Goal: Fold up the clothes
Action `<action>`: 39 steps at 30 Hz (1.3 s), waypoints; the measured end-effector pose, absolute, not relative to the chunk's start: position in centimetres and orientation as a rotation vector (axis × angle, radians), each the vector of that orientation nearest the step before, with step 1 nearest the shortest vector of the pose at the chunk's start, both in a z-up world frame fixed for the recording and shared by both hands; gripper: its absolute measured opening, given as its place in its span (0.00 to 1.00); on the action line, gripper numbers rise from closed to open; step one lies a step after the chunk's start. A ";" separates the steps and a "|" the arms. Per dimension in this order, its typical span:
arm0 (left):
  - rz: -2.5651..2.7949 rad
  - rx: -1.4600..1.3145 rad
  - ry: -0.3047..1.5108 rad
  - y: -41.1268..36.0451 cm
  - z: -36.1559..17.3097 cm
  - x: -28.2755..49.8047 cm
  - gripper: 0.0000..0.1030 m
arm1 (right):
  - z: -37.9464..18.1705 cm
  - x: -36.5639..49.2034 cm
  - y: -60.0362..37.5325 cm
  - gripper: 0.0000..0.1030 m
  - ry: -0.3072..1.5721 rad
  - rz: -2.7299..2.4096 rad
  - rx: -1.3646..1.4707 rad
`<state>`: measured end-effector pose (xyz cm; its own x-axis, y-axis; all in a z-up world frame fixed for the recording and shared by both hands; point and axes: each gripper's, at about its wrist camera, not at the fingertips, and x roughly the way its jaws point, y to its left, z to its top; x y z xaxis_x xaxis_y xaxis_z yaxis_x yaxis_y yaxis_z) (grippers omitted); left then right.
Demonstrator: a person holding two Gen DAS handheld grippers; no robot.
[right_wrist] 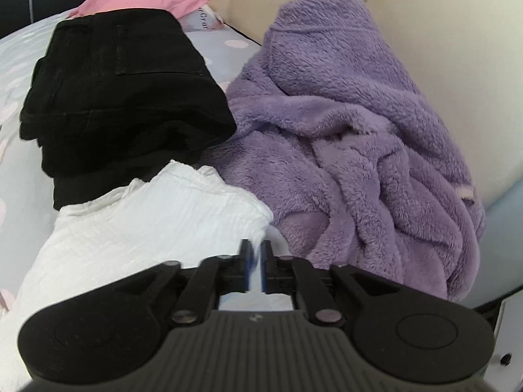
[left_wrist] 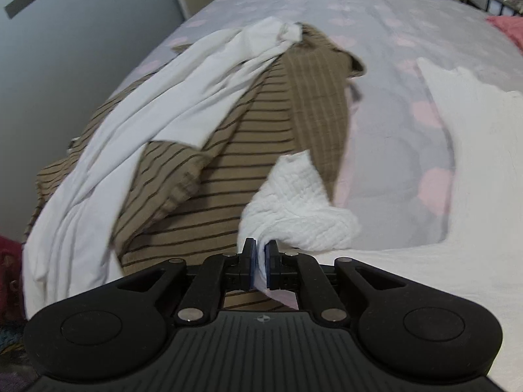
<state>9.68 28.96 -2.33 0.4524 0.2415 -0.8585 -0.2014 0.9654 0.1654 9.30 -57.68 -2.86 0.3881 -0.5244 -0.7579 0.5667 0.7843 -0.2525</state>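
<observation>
A white crinkled garment point(left_wrist: 300, 202) is pinched by the left gripper point(left_wrist: 260, 254): the two blue-padded fingers are closed together on a bunched corner of it, low in the centre of the left wrist view. The same white crinkled cloth appears to be clamped by the right gripper point(right_wrist: 256, 258) at the bottom centre of the right wrist view, where the fingers are drawn nearly together on a thin edge; the rest of the cloth point(right_wrist: 157, 215) is spread toward the lower left of that frame.

Little fabric is held in either grip, so a slip is to be feared if the garment is pulled taut or lifted quickly; a fold would then be lost on one side and the cloth left skewed.

In the left view a brown striped garment point(left_wrist: 228, 170) and a smooth white garment point(left_wrist: 157, 107) are piled directly behind the held corner, from the centre to the left edge. A layer of these could be caught or dragged along if the corner is swept low across them.

In the right view a black folded stack point(right_wrist: 121, 91) is seen at the upper left and a purple fleece robe point(right_wrist: 353, 150) at the right, both touching or just beside the white cloth. The stack could be toppled, or the fleece snagged, if the edge is carried forward over them.

The bedsheet point(left_wrist: 385, 32) is soft and uneven, so creases could be pressed into any fold laid on it.
</observation>
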 end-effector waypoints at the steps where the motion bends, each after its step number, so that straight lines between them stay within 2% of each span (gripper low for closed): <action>1: 0.264 0.034 1.058 28.7 -1.9 9.7 0.07 | -2.8 9.3 -57.6 0.19 0.945 -0.689 0.044; 2: 0.254 0.032 1.048 28.5 -1.5 9.6 0.11 | -2.6 9.2 -57.4 0.29 0.937 -0.687 0.033; 3: 0.244 0.031 1.034 28.2 -1.0 9.6 0.15 | -2.2 9.0 -57.1 0.31 0.919 -0.690 0.021; 9: 0.178 -0.044 0.916 26.3 1.9 10.6 0.36 | 0.6 9.1 -55.1 0.36 0.775 -0.676 -0.004; 15: 0.060 -0.080 0.856 23.1 2.5 15.2 0.37 | 1.5 12.4 -49.5 0.36 0.703 -0.444 -0.044; 21: 0.001 -0.073 0.854 20.2 0.3 21.8 0.37 | -0.1 18.7 -44.3 0.36 0.737 -0.199 0.061; 28: -0.077 -0.092 0.863 17.6 -4.2 30.5 0.37 | -5.1 28.3 -39.9 0.36 0.829 -0.023 0.171; 39: -0.123 -0.292 0.902 16.4 -13.1 40.8 0.37 | -12.3 40.8 -35.8 0.36 0.848 0.058 0.329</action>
